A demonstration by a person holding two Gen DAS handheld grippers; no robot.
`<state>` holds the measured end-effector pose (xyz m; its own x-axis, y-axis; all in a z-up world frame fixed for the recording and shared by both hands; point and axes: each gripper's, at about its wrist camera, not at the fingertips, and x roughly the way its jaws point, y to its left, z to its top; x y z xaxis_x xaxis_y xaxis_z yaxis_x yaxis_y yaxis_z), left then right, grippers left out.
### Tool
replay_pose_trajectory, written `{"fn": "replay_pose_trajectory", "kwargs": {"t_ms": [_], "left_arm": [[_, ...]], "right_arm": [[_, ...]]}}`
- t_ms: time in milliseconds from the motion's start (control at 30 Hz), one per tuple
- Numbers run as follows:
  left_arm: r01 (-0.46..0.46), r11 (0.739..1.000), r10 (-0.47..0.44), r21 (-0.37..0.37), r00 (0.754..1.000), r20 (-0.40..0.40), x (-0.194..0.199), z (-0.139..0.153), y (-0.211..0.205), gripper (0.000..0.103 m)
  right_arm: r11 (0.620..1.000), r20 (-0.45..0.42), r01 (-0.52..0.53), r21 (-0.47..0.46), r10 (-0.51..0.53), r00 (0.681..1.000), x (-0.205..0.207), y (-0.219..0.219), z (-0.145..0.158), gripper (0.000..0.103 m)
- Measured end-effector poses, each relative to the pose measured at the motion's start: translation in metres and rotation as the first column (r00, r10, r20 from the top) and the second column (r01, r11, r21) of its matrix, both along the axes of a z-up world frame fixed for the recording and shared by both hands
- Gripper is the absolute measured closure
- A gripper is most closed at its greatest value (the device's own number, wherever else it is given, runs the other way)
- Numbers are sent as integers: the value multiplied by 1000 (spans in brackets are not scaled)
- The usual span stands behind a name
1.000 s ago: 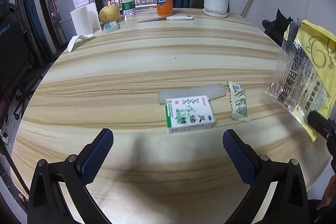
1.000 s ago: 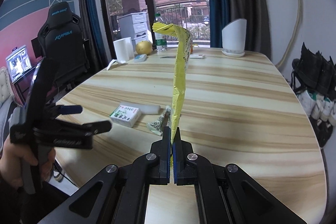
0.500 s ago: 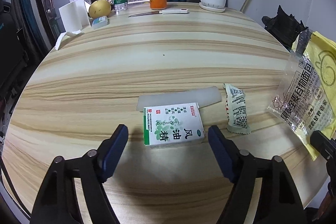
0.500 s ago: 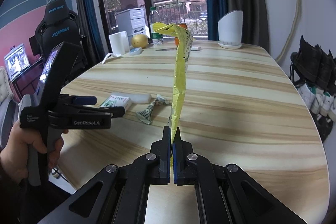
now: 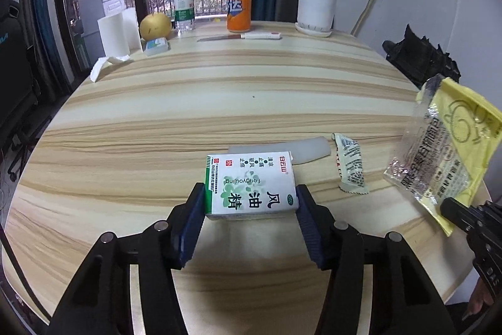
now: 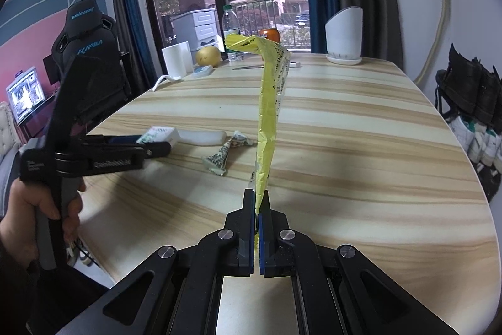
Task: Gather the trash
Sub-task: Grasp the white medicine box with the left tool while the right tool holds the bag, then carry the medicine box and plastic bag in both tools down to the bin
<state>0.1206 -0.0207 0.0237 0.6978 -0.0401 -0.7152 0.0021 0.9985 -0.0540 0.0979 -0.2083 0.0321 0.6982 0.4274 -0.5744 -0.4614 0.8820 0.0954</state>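
A white and green medicine box lies on the wooden table. My left gripper straddles the box, its blue pads at both sides of the near end, touching or nearly touching. The box also shows in the right wrist view, with the left gripper around it. My right gripper is shut on a yellow and clear snack bag, held upright above the table; the bag also shows at the right of the left wrist view. A small crumpled wrapper and a white plastic piece lie beside the box.
At the far edge stand an orange can, a water bottle, a pear, a paper roll, a knife, a small blue box and a white holder. A gaming chair is left of the table.
My left gripper moved forward and narrowed its jaws around the medicine box. My right gripper kept hold of the yellow bag and shifted only slightly.
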Motion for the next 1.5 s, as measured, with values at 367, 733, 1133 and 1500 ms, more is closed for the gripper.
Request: {"fn": "replay_pose_trajectory", "kwargs": {"t_ms": [367,733,1133,1500], "left_arm": [[49,996,-39,-77,992,124,-69,14,21,52],[95,992,-82,-87,986,147,-133,-11,32,52],[134,985,-109,-113,973,204,-202,-21,21,52],[241,964,-224,-113,964,141,-193,-44,-22,52]], "right_arm": [[999,29,-49,12,49,998,-44,8,8,102],[989,50,-143,41,140,989,-117,8,-4,102],[975,5,-204,86,204,979,-192,-10,-29,102],[975,-74,-198,103,206,976,-193,-6,-52,102]]}}
